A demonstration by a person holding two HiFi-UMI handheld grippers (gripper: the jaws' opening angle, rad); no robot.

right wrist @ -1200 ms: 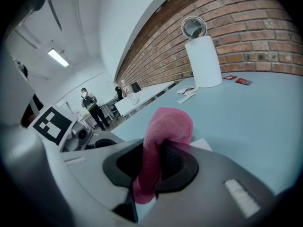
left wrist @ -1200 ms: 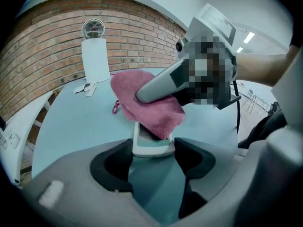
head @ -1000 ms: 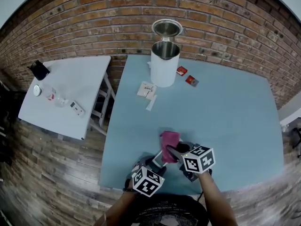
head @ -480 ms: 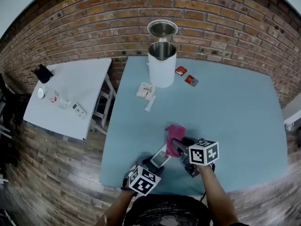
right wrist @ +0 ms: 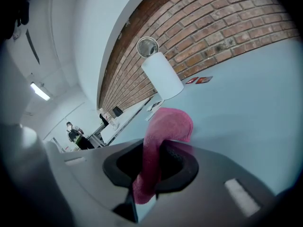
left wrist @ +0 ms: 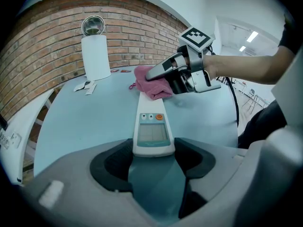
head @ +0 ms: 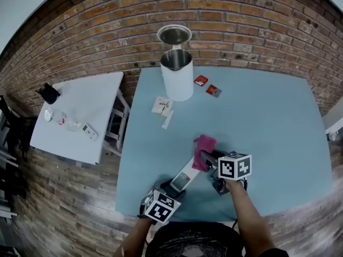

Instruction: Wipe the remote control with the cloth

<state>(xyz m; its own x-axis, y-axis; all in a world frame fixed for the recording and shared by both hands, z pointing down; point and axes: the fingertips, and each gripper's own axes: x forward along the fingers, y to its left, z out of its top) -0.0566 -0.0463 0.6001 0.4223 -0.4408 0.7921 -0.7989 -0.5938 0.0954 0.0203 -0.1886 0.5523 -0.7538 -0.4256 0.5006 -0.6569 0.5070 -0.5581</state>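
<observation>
A long white remote control (head: pixel 184 178) with a small screen and an orange button lies on the light blue table (head: pixel 257 122). My left gripper (head: pixel 170 189) is shut on the remote control's (left wrist: pixel 152 126) near end. A pink cloth (head: pixel 203 151) rests over the remote's far end, and my right gripper (head: pixel 206 159) is shut on it. In the right gripper view the pink cloth (right wrist: pixel 158 145) hangs pinched between the jaws. The left gripper view shows the right gripper (left wrist: pixel 163 72) pressing the cloth (left wrist: pixel 150 83) on the remote's far tip.
A white cylindrical bin (head: pixel 176 74) with its lid (head: pixel 174 35) raised stands at the table's far side. Paper scraps (head: pixel 163 109) and two red packets (head: pixel 208 85) lie near it. A white side table (head: pixel 75 116) with small items stands left. A person (right wrist: pixel 74 134) stands far off.
My right gripper has slid the pink cloth away along the remote, from its middle to its far end. The left gripper keeps its hold on the near end.
</observation>
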